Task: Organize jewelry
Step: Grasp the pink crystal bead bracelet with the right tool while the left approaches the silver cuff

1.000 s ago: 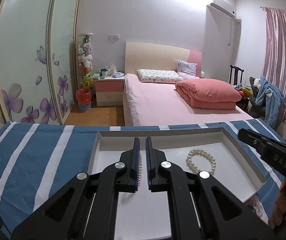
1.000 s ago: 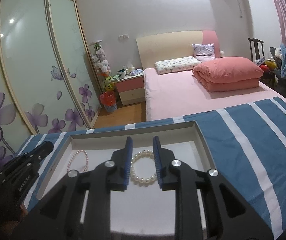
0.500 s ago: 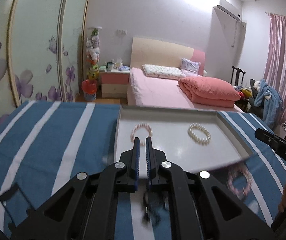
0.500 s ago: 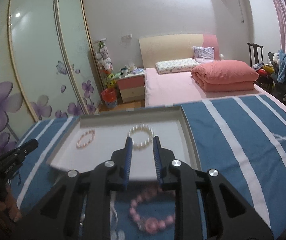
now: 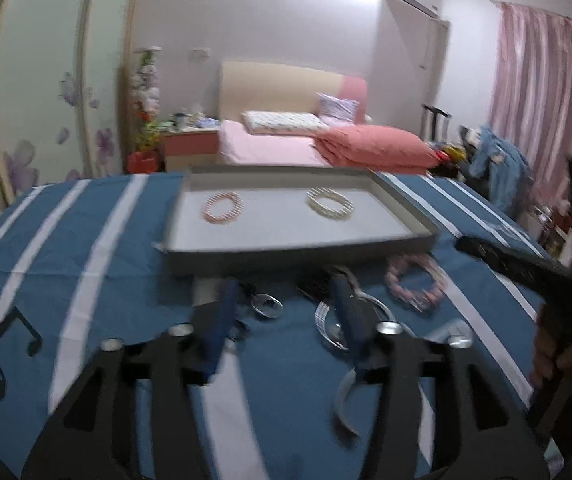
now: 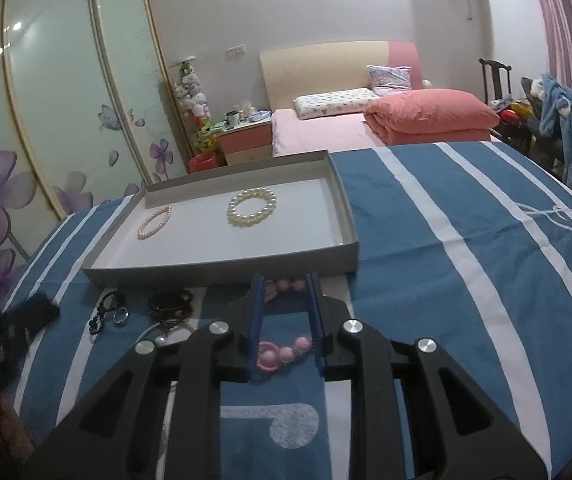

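Pick step: right gripper (image 6: 284, 312) half open, straddling the pink bead bracelet (image 6: 284, 350) on the blue cloth just before the tray (image 6: 222, 270), holding nothing, so next lower and close; left gripper (image 5: 282, 308) wide open, empty, above silver bangles (image 5: 337, 320); dark bracelet (image 6: 170, 306) and ring (image 6: 120, 316) lie left, tray wall ahead needs clearing.

We see the grey tray (image 6: 222, 270) standing across the front of both grippers; its near wall blocks low passage forward. Just before it, loose pieces crowd the striped cloth (image 6: 465, 240): dark bead bracelets (image 6: 170, 306), a ring (image 6: 120, 316), a pink bead bracelet (image 6: 286, 352). Right of the tray the cloth lies bare and wide. Inside the tray, open floor lies between the thin pink bracelet (image 6: 154, 222) and the pearl bracelet (image 6: 252, 206).
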Demonstrator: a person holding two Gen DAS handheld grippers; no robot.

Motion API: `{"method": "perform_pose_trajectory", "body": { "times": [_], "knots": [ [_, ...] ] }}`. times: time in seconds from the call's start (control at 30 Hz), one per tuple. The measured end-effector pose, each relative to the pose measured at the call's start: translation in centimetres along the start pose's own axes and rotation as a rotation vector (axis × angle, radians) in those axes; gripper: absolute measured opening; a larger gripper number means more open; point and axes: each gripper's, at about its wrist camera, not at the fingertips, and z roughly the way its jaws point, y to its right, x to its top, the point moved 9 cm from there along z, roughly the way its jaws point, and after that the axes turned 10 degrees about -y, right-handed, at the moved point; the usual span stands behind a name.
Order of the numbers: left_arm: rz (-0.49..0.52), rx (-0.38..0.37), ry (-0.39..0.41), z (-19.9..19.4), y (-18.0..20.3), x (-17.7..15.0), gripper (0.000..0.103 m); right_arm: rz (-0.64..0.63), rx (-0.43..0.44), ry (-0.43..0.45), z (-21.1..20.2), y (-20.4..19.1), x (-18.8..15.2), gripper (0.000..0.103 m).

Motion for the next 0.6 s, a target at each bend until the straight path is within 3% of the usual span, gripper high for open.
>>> {"method": "perform_pose_trajectory", "body": {
  "times": [0.23, 0.6],
  "knots": [
    [0.110, -0.099, -0.133, 1.9, 4.9, -3.0, 0.084, -0.002, -0.007, 0.012, -0.3, 0.0, -0.1, 0.022],
    [0.225, -0.019, -0.268, 3.9, 6.5, -5.8, 0.091, 0.010, -0.006, 0.015, -0.4, 0.2, -0.3, 0.022]
  ]
}}
